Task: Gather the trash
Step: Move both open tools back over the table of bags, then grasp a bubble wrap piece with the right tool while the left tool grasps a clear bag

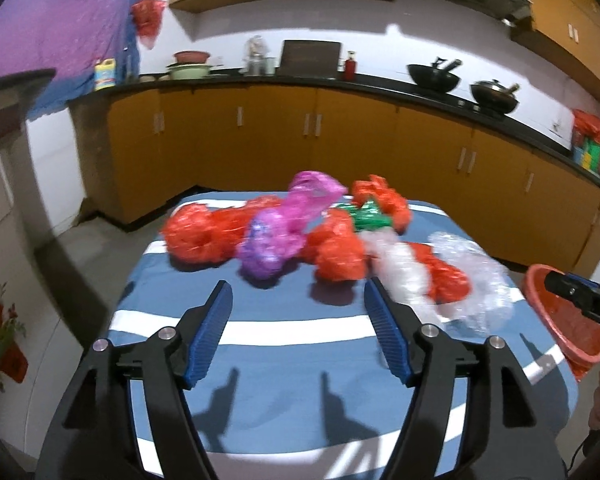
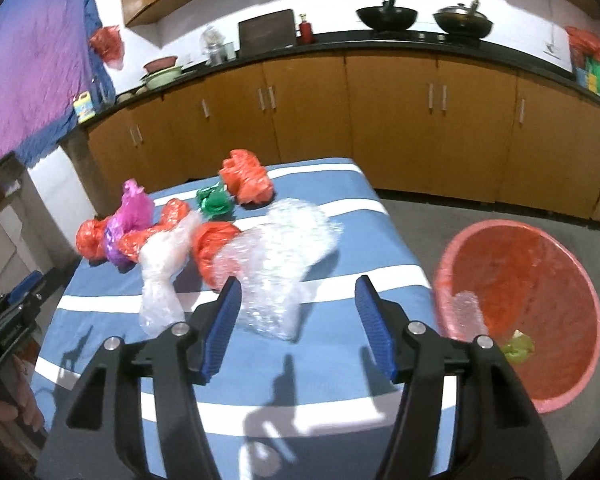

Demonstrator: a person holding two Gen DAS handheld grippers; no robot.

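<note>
Crumpled plastic bags lie on a blue-and-white striped table [image 1: 300, 344]: red bags [image 1: 198, 236], a purple bag [image 1: 280, 232], a green one [image 1: 366, 216], a clear bag [image 1: 404, 276] and bubble wrap [image 2: 276, 264]. My left gripper [image 1: 298, 296] is open and empty, above the table just short of the pile. My right gripper [image 2: 298, 292] is open and empty, close before the bubble wrap. A pink basin [image 2: 528, 308] lined with red plastic sits right of the table and holds a green scrap [image 2: 518, 346] and a clear scrap.
Orange kitchen cabinets [image 1: 340, 128] with a black countertop run behind the table, carrying woks [image 2: 386, 14], bowls and bottles. A purple cloth [image 1: 60, 20] hangs at the left. The basin also shows at the right edge in the left wrist view [image 1: 568, 320].
</note>
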